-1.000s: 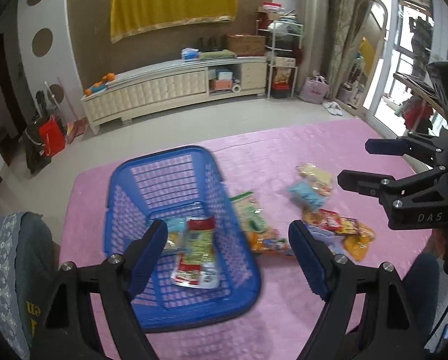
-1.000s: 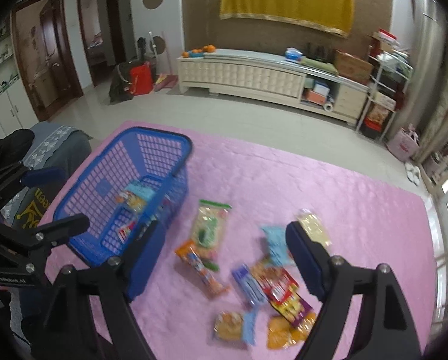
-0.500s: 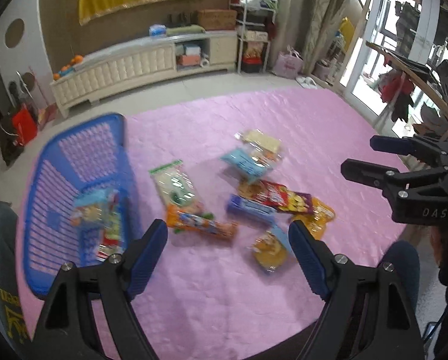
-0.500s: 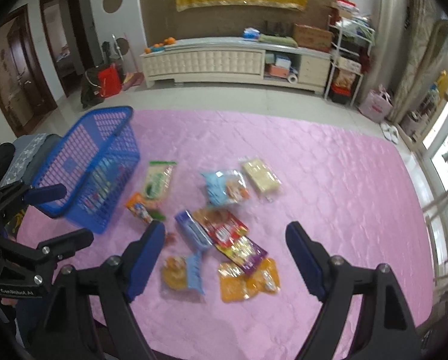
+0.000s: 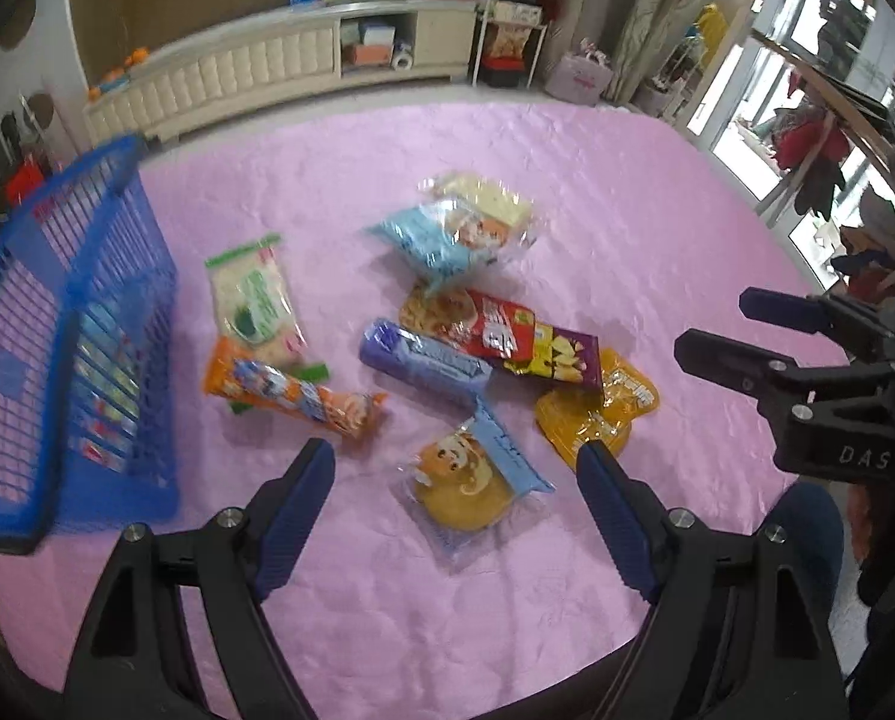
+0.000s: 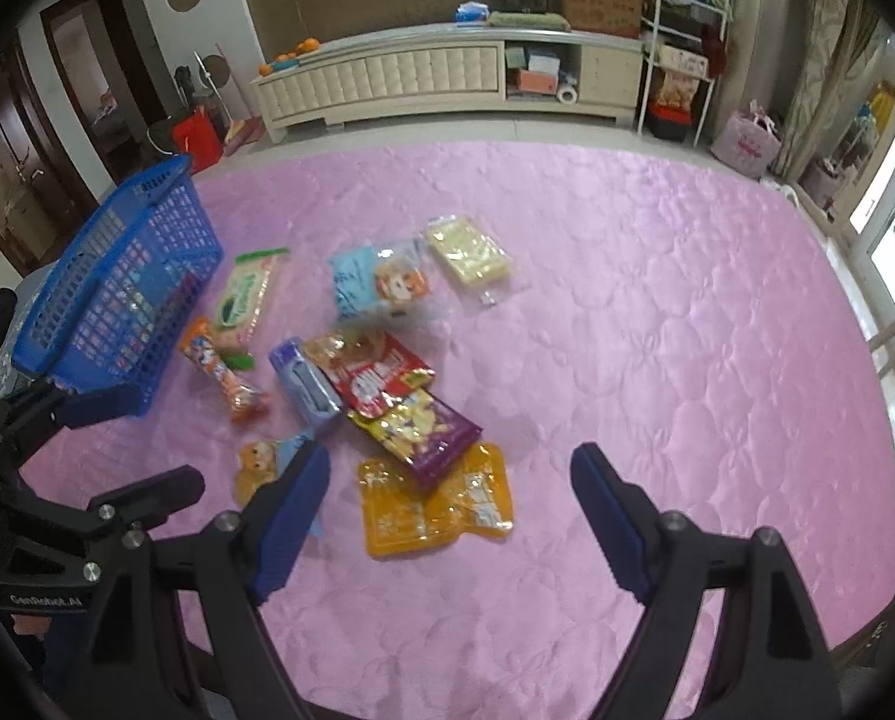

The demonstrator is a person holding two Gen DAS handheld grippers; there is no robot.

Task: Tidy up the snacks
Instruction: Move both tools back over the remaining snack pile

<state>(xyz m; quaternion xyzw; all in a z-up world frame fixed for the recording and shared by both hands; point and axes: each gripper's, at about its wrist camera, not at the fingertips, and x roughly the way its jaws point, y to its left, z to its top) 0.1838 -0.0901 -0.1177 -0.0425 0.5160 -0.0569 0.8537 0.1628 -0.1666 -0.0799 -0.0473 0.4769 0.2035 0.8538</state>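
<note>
Pink cloth (image 5: pixel 597 192) is bearing loose snacks mid-frame while both wide, empty grippers, left gripper (image 5: pixel 456 483) and right gripper (image 6: pixel 450 480), are likely choosing one for the basket (image 5: pixel 81 324) at left.

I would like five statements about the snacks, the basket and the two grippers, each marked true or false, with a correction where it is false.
1. The left gripper is open and holds nothing. True.
2. The blue basket is empty. False: packets show through its mesh wall.
3. The purple packet lies partly on the orange pouch. True.
4. The right gripper is shut on the orange pouch. False: its jaws stand open, gripping nothing.
5. The green-and-white packet lies inside the basket. False: it lies on the pink cloth beside the basket.
</note>
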